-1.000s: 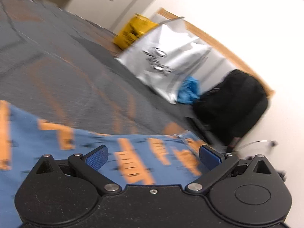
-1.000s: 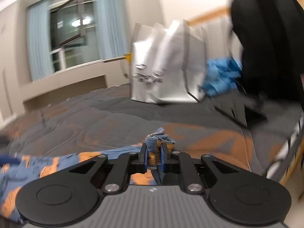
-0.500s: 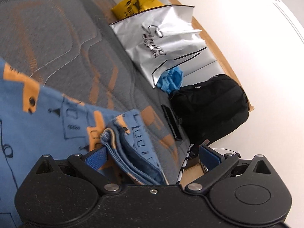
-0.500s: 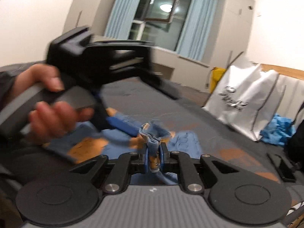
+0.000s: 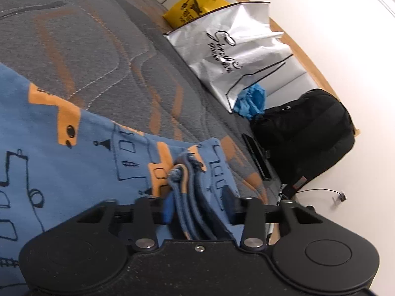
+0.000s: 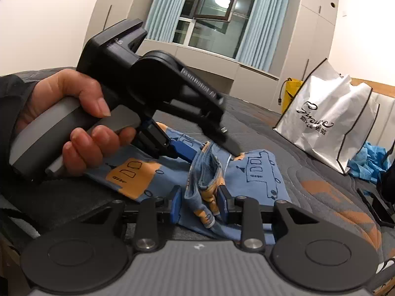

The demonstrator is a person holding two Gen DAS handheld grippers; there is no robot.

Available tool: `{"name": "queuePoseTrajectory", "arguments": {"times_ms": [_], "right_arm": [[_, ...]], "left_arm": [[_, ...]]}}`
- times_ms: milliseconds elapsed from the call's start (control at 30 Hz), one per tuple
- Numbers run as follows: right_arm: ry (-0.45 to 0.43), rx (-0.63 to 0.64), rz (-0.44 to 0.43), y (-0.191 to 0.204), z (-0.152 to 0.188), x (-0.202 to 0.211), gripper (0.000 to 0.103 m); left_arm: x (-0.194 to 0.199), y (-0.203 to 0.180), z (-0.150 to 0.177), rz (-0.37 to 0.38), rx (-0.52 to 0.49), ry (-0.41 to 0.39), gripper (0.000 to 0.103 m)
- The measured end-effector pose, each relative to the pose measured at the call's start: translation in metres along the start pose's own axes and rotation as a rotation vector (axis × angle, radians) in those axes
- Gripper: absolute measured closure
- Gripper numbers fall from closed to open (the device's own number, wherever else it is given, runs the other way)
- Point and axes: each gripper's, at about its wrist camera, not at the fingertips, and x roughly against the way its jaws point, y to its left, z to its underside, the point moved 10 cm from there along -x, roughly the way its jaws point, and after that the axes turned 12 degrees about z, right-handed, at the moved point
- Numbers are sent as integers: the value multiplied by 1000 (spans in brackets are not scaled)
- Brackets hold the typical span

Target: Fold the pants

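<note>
A: L tool?
B: Left gripper (image 5: 197,207) narrowed about halfway, blue pads (image 5: 167,209) pressed on both sides of a bunched hem of the blue cotton pants with orange and black vehicle print (image 5: 61,172). Thick stack of layers filling the gap. Seen from R cam too (image 6: 209,150), w/ the bare left hand (image 6: 74,123) wrapped round its grey handle.

A: R tool?
B: Right gripper (image 6: 198,204) partly open, same bunch of pants (image 6: 259,172) standing loose btwn its pads (image 6: 175,204). Not pinched, just flanked.

A: Where's the rest of the fabric?
B: Spread flat to the left of and under the L tool, over the grey quilted bedcover with orange stripes (image 5: 98,49). From the R tool: straight ahead and a bit right, folded edge running toward the L tool's tips.

A: Tools relative to each other?
B: Close, both on the same bunch; L tool just ahead of the R one, angled down from the upper left.

A: Beyond?
B: Ahead-right of the L tool: white glossy shopping bag w/ black trim and lettering (image 5: 234,49), crumpled blue sheet (image 5: 250,101) at its base, black fabric backpack (image 5: 303,135) nearer, yellow bag (image 5: 192,7) furthest.
</note>
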Motion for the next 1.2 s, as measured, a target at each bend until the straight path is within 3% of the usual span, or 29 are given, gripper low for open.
{"name": "queuePoseTrajectory", "arguments": {"times_ms": [33, 100, 367, 700, 900, 1133, 1200], "right_arm": [[1, -5, 3, -3, 1, 0, 74], [3, -12, 15, -3, 0, 1, 78], [-40, -30, 16, 3, -18, 14, 84], [-123, -68, -215, 61, -58, 34, 85], [-140, -53, -344, 102, -68, 38, 85], [-89, -26, -397, 132, -59, 29, 84], [-79, -27, -403, 134, -56, 27, 79]], "left_arm": [[1, 1, 0, -9, 2, -1, 84], [2, 0, -1, -18, 1, -4, 91], [31, -19, -12, -29, -46, -45, 92], [128, -7, -25, -159, -93, -87, 92], [177, 19, -26, -222, -64, -109, 92], [187, 49, -20, -287, -43, -113, 89], [188, 53, -19, -281, -26, -124, 86]]}}
